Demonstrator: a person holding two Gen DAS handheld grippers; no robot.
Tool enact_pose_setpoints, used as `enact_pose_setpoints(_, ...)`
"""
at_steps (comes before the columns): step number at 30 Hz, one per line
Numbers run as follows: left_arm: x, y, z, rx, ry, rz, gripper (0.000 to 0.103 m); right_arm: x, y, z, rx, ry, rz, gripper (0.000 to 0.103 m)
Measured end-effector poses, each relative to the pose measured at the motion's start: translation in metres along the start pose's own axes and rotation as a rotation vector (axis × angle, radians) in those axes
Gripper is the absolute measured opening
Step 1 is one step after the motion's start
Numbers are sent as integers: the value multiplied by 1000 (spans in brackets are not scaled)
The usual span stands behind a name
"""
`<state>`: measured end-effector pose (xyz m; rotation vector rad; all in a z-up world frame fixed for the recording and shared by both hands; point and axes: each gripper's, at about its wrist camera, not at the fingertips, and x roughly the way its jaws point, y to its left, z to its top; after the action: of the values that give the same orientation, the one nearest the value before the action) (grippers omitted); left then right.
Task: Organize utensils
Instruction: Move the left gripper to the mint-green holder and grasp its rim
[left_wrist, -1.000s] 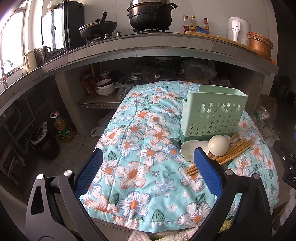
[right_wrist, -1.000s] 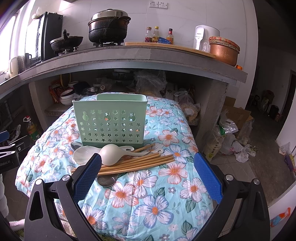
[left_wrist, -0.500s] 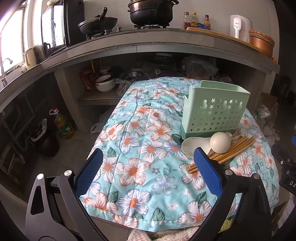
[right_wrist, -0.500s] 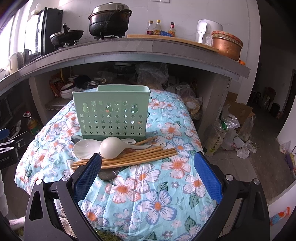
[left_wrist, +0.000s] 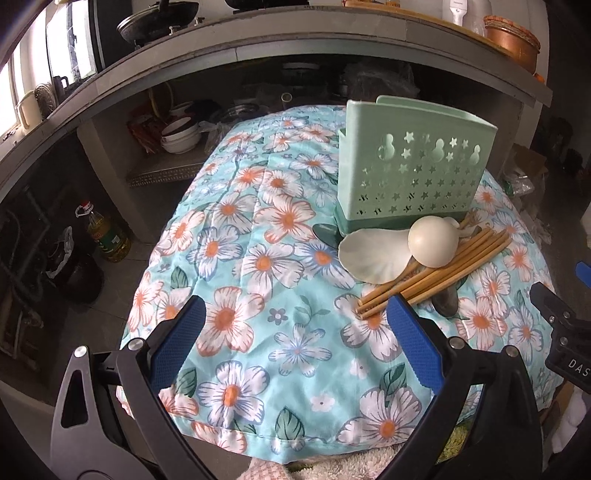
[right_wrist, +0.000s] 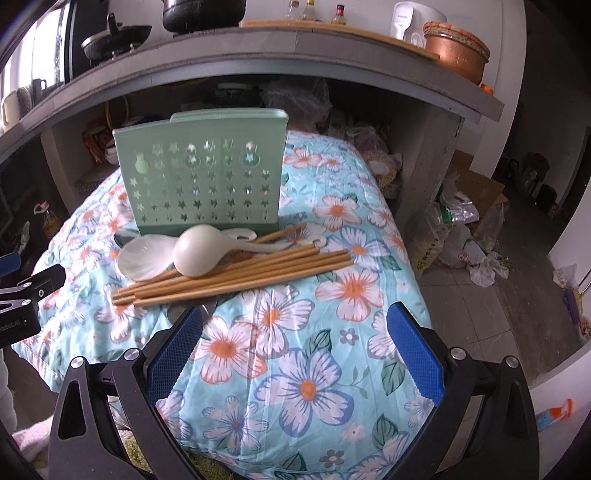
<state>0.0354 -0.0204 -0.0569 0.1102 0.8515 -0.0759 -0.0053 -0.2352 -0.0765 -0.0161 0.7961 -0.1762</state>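
A mint-green perforated utensil holder (left_wrist: 413, 166) (right_wrist: 203, 173) stands upright on a floral cloth (left_wrist: 258, 258) (right_wrist: 295, 332). In front of it lie two white spoons (left_wrist: 432, 245) (right_wrist: 199, 254), several wooden chopsticks (left_wrist: 436, 273) (right_wrist: 236, 275) and a metal spoon (left_wrist: 447, 299) partly hidden under them. My left gripper (left_wrist: 295, 343) is open, low and left of the pile, with nothing between its fingers. My right gripper (right_wrist: 295, 347) is open too, just in front of the chopsticks. Each gripper's body shows at the edge of the other's view.
A concrete counter (right_wrist: 295, 55) with pots, bottles and a copper bowl (right_wrist: 458, 51) runs behind. Bowls (left_wrist: 181, 136) sit on a shelf under it. An oil bottle (left_wrist: 105, 236) stands on the floor at left; bags (right_wrist: 461, 236) and cardboard lie at right.
Both grippers have moved forward and down toward the table, so the holder and utensil pile look larger and closer. Both stay open.
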Motion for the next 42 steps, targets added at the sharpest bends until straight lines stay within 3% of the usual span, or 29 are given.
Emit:
enact_pose_setpoints(10,43,-11,4,25,100,-42,95,43,-10,-8,60,163,-11,97)
enact_pose_setpoints(21,73,-8,12,51,143,-101,95,79,-6,-17,110,255,-22,97)
enact_pose_setpoints(30,92,2,25,88,111,-228,95,87,-2,-21,137,247,-48,97)
enact_pose_setpoints(42,104,2,47,132,48,-421,94,84,-9,-21,190,220,0,97)
